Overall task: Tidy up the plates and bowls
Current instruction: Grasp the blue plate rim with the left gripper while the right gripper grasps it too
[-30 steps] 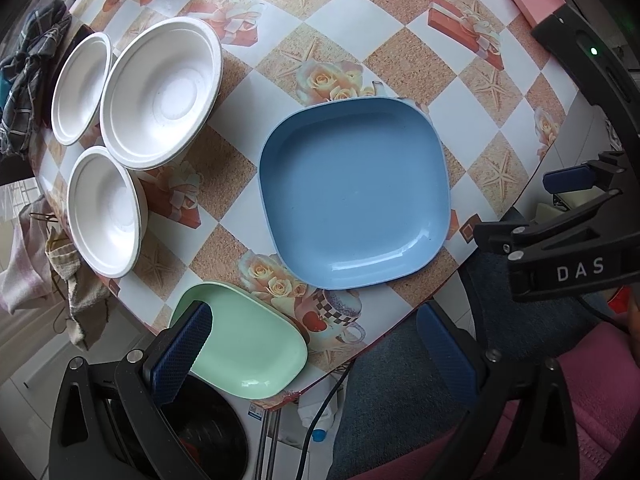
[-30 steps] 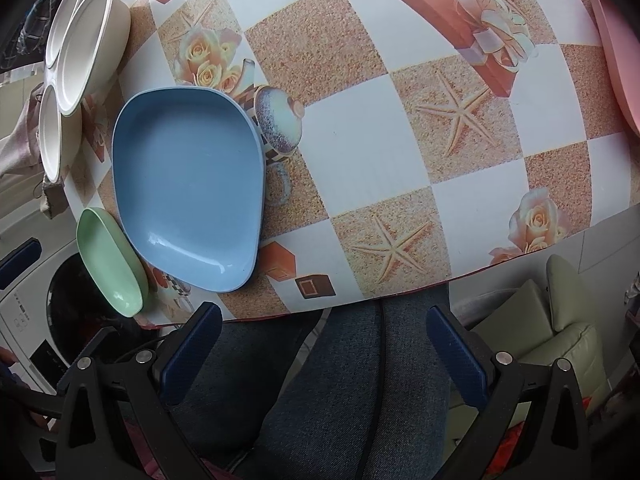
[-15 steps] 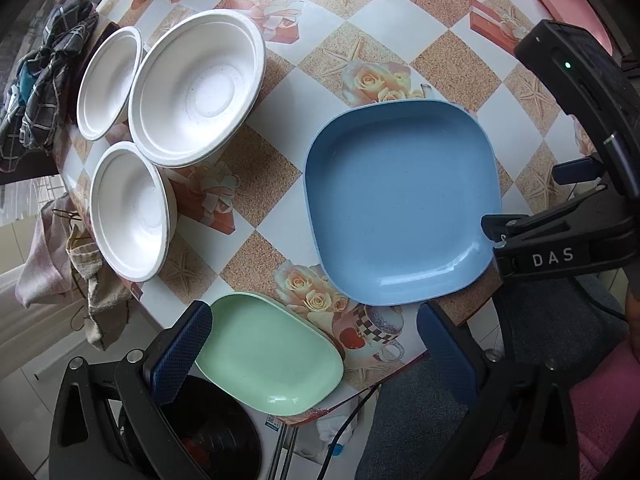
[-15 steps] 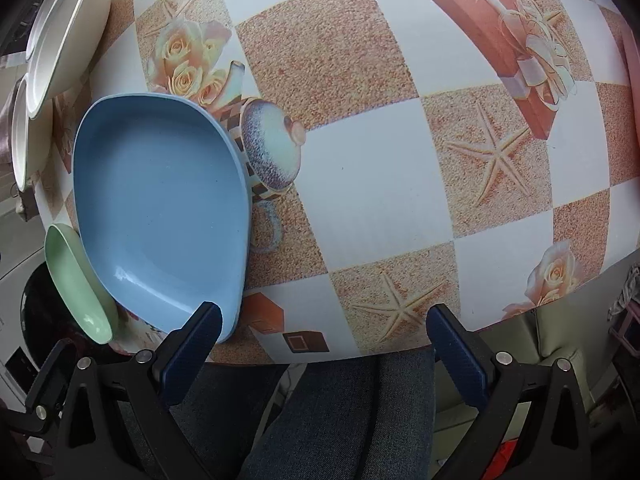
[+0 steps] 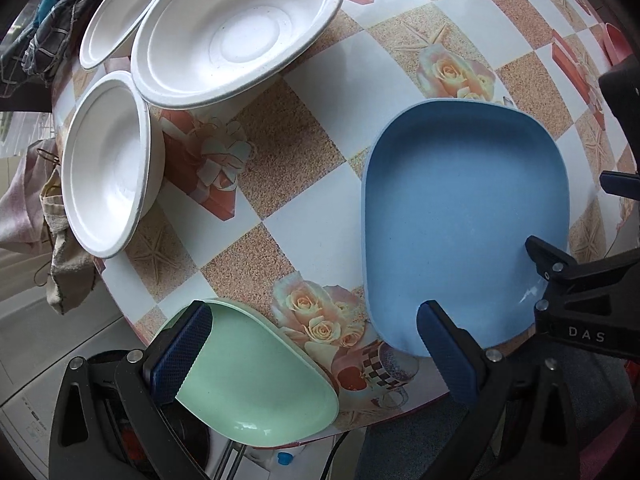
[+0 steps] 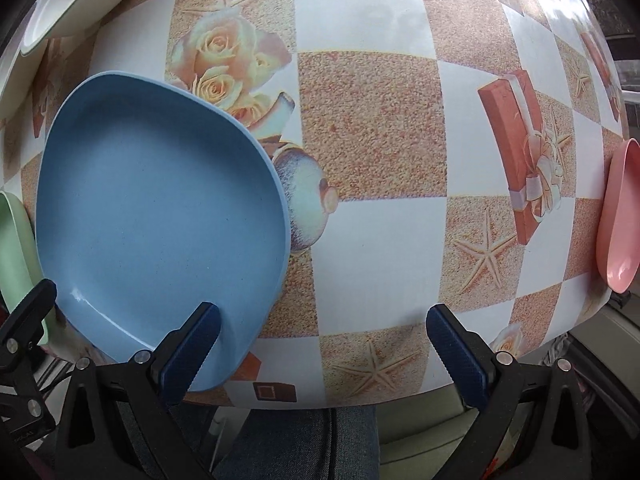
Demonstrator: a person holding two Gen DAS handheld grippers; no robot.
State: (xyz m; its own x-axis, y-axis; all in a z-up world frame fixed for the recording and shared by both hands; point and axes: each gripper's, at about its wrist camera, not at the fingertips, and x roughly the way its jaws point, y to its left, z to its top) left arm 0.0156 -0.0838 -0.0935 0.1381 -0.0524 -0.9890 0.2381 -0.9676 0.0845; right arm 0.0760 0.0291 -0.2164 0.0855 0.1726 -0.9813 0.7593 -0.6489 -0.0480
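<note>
A blue square plate (image 5: 464, 216) (image 6: 160, 216) lies near the table's front edge. A smaller green plate (image 5: 256, 376) (image 6: 16, 248) sits to its left, overhanging the edge. Three white bowls (image 5: 236, 28) stand at the far left, and a pink plate (image 6: 620, 220) lies at the far right. My left gripper (image 5: 312, 356) is open, its left finger at the green plate's near corner and its right finger over the blue plate's near rim. My right gripper (image 6: 320, 348) is open over the table edge, its left finger over the blue plate's near right corner.
The table (image 6: 380, 128) wears a checkered cloth with roses, starfish and gift boxes. Crumpled cloths (image 5: 44, 28) hang off the far left side. A person's jeans-clad legs (image 6: 296, 444) are below the front edge, and an appliance door (image 5: 24, 420) sits lower left.
Both grippers have moved forward and down toward the table. The plates now look larger, and the fingers overlap the green and blue plates' near edges. Nothing on the table moved.
</note>
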